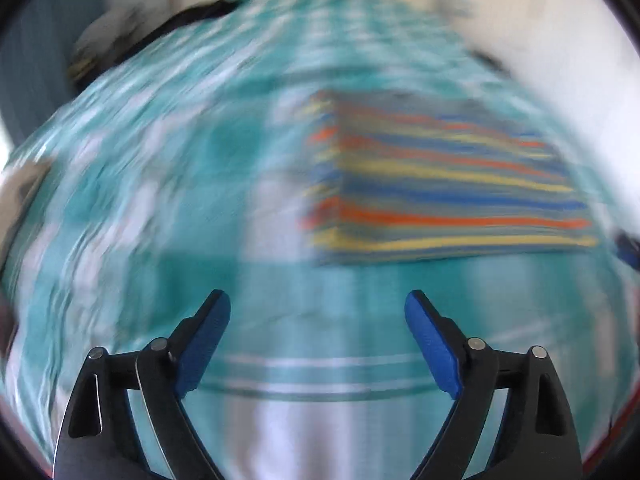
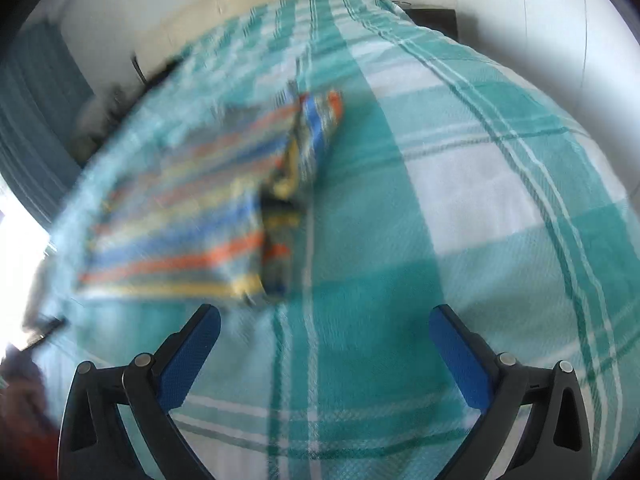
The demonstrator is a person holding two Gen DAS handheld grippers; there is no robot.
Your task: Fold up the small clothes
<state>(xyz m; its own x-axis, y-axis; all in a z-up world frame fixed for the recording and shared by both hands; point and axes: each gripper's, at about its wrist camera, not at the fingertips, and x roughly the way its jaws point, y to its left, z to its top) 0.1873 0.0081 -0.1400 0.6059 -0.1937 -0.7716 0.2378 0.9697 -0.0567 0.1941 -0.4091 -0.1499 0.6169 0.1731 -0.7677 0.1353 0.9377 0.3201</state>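
- Left wrist view: left gripper (image 1: pixel 317 308) spread wide, grasping nothing, hovering over the teal checked bedspread (image 1: pixel 160 200).
- Striped garment (image 1: pixel 440 184) lies folded flat at right of centre, blurred.
- Right wrist view: right gripper (image 2: pixel 325 324) also released, empty; its left finger (image 2: pixel 192 356) sits just below the garment's (image 2: pixel 180 224) near edge.

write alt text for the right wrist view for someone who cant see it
A striped garment in blue, orange and yellow lies on a teal and white checked bedspread, blurred by motion, ahead and to the left of the right gripper. The gripper's blue-padded jaws are spread wide and hold nothing.
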